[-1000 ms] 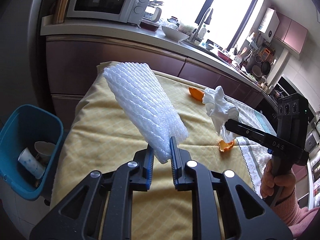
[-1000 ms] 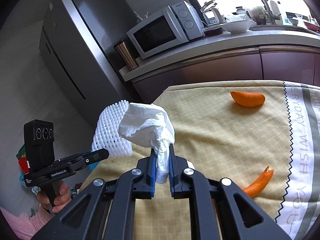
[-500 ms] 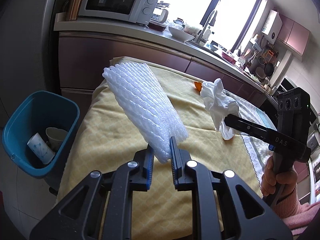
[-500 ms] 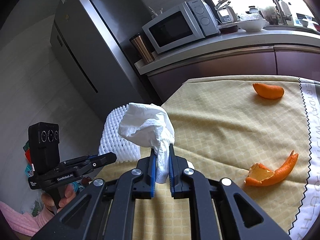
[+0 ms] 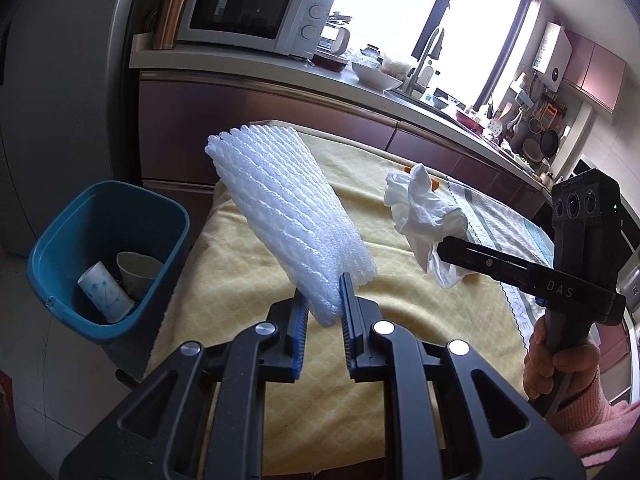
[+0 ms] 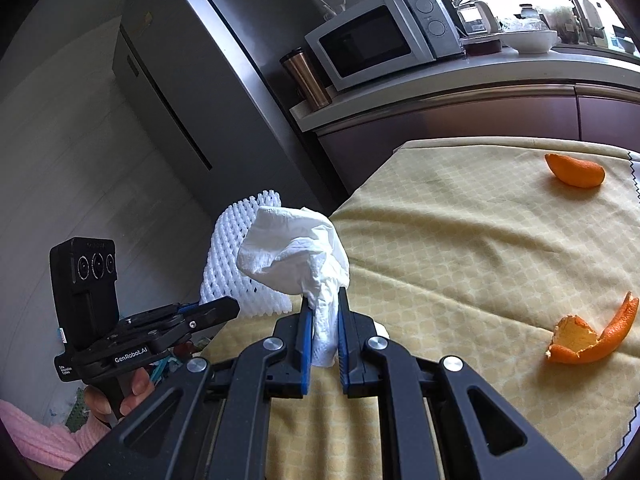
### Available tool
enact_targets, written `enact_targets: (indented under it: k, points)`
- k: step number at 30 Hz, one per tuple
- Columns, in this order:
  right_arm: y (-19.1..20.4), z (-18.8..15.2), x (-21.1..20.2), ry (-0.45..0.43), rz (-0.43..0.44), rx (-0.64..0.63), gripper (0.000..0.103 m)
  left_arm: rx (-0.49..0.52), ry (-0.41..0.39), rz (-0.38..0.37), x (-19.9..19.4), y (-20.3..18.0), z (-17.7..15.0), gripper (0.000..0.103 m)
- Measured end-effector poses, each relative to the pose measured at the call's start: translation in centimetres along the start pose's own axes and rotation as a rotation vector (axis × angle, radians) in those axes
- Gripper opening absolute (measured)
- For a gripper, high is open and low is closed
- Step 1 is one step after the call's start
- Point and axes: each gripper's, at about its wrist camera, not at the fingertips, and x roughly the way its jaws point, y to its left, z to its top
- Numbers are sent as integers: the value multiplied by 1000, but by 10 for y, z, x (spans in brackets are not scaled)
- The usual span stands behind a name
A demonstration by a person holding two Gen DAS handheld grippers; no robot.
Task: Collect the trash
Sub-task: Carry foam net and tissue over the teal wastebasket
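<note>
My left gripper (image 5: 323,298) is shut on the lower end of a white foam net sleeve (image 5: 288,208), which stands up and tilts left above the yellow tablecloth (image 5: 224,280). The sleeve (image 6: 236,264) and the left gripper (image 6: 216,308) also show in the right wrist view. My right gripper (image 6: 323,306) is shut on a crumpled white paper tissue (image 6: 294,252); the same tissue (image 5: 424,216) appears at the right of the left wrist view, in the right gripper (image 5: 444,250). A blue bin (image 5: 108,256) stands on the floor left of the table, holding paper cups (image 5: 106,292).
Two orange peels (image 6: 576,170) (image 6: 592,336) lie on the tablecloth to the right. Behind the table run a brown cabinet and counter with a microwave (image 5: 248,8) and a metal tumbler (image 5: 170,12). A grey fridge (image 6: 192,92) stands at the left. A hand in a pink sleeve (image 5: 560,364) grips each handle.
Both grippers have shifted left along the table with their loads still held. The blue bin has come nearer and further into the left wrist view; the orange peels have slid right.
</note>
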Motion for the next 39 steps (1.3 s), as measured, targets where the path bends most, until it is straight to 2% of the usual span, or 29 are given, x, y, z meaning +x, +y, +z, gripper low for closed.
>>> enact_targets:
  k: [24, 39]
  points:
    - [32, 21, 56, 85, 65, -75, 10, -102, -73, 145, -37, 65, 2, 16]
    - [58, 41, 102, 153, 99, -139, 10, -160, -79, 242, -39, 107, 4, 16]
